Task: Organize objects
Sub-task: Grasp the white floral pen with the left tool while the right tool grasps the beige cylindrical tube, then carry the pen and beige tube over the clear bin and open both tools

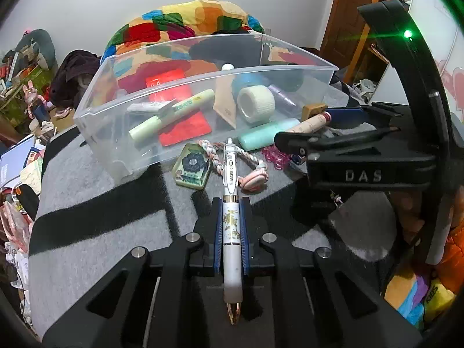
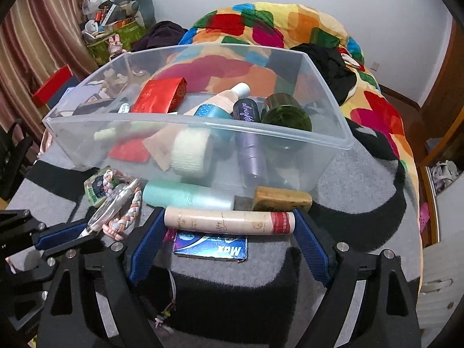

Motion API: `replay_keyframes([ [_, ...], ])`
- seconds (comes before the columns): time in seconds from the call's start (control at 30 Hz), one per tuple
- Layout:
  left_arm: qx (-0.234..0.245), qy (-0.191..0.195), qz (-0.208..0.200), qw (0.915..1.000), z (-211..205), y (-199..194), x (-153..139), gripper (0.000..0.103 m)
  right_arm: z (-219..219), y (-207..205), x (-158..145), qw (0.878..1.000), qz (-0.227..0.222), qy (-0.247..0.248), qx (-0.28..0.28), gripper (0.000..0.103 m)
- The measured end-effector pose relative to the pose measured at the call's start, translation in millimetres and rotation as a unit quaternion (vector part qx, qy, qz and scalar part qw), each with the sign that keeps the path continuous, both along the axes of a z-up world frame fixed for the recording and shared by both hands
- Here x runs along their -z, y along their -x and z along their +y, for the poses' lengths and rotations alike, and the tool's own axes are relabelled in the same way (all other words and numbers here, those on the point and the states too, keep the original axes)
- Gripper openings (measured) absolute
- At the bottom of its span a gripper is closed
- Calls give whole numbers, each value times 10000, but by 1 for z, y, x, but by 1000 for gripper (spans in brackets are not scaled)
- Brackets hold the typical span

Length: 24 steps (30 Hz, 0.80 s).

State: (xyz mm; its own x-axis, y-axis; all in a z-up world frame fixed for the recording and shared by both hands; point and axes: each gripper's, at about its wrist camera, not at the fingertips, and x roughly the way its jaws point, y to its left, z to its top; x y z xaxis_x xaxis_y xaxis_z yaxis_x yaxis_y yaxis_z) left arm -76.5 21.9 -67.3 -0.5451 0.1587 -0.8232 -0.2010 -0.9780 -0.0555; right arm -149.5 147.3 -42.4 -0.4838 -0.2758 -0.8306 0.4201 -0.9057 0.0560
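My left gripper (image 1: 231, 203) is shut on a white pen (image 1: 231, 226) with gold print, held lengthwise just above the grey blanket. It also shows in the right wrist view (image 2: 66, 236) at lower left. My right gripper (image 2: 229, 220) is spread wide around a beige tube with a red band (image 2: 229, 220), its blue pads at both ends; contact is unclear. A clear plastic bin (image 2: 200, 127) stands behind, holding a white tape roll (image 2: 191, 152), a purple bottle (image 2: 250, 150), a green jar (image 2: 285, 116) and red packets.
In front of the bin lie a mint tube (image 2: 188, 197), a tan block (image 2: 281, 198), a blue "MAX" pack (image 2: 210, 249), a braided rope (image 1: 246, 168) and a green tin (image 1: 191, 169). A colourful quilt (image 2: 290, 26) is piled behind. Clutter lines the left edge.
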Motion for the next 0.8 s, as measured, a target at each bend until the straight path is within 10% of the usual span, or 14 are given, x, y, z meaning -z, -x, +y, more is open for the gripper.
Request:
replay_keyframes([
  [0.8, -416, -527, 789, 9946, -32, -22, -60, 10, 18, -29, -47, 9972, 571, 473, -124, 83],
])
